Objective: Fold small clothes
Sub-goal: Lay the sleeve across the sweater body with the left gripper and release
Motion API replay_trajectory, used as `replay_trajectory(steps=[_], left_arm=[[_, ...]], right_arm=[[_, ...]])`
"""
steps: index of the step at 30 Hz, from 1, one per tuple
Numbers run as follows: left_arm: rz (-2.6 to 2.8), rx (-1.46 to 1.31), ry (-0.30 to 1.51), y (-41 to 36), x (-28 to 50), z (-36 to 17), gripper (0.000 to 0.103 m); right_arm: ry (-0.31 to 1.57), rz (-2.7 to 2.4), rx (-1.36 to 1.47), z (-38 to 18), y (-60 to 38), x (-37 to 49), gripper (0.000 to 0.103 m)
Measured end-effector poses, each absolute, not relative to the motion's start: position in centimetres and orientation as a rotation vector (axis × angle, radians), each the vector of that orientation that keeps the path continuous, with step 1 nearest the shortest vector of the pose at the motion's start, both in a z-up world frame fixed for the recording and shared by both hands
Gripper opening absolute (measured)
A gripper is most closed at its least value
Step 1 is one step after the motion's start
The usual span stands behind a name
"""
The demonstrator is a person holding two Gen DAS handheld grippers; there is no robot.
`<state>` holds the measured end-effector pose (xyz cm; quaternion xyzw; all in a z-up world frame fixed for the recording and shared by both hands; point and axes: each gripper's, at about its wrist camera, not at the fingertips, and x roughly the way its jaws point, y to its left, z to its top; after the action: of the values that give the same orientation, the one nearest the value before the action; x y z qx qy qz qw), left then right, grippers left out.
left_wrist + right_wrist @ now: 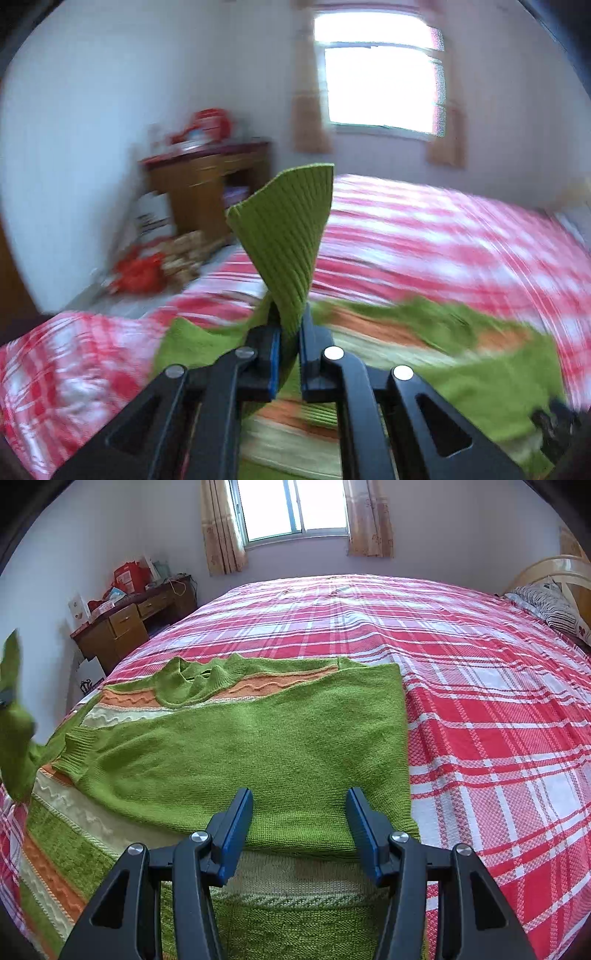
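- Green sweater: spread on the bed; right side already folded over the body, left sleeve lifted, not yet laid across.
- Left gripper: fingers clenched on the sleeve cuff.
- Right gripper: above the sweater's near hem, fingers parted, grasping nothing.
- Judged about midway; further folds remain.

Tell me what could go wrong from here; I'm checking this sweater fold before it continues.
1. The left gripper pinches only the ribbed cuff of the green sweater; a quick swing could pull it free.
2. Dragging the sleeve may disturb the side already folded over.
3. The right gripper hangs open over the sweater, pinning nothing, so the body could slide on the plaid bedspread.
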<state>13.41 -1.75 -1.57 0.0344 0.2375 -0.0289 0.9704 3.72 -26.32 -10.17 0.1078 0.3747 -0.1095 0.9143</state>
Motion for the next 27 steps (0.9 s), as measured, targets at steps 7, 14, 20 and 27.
replay_trajectory(steps=[7,14,20,27], left_arm=[[-0.183,0.232,0.611,-11.9,12.5,-7.1,0.008],[-0.333,0.207,0.756,-9.3,10.8,-7.2,0.06],[-0.23,0.097,0.701,-2.3,8.5,-6.8,0.084],[-0.077,0.008,0.724,2.7,8.7,-10.8,0.083]], right_arm=[[0.768,-0.223,0.227,-10.2,-26.4,3.6,0.054],[0.764,-0.22,0.232,-10.2,-26.5,3.6,0.054],[0.766,-0.221,0.23,-10.3,-26.4,3.6,0.054],[0.8,-0.2,0.283,-9.3,-26.1,4.5,0.055]])
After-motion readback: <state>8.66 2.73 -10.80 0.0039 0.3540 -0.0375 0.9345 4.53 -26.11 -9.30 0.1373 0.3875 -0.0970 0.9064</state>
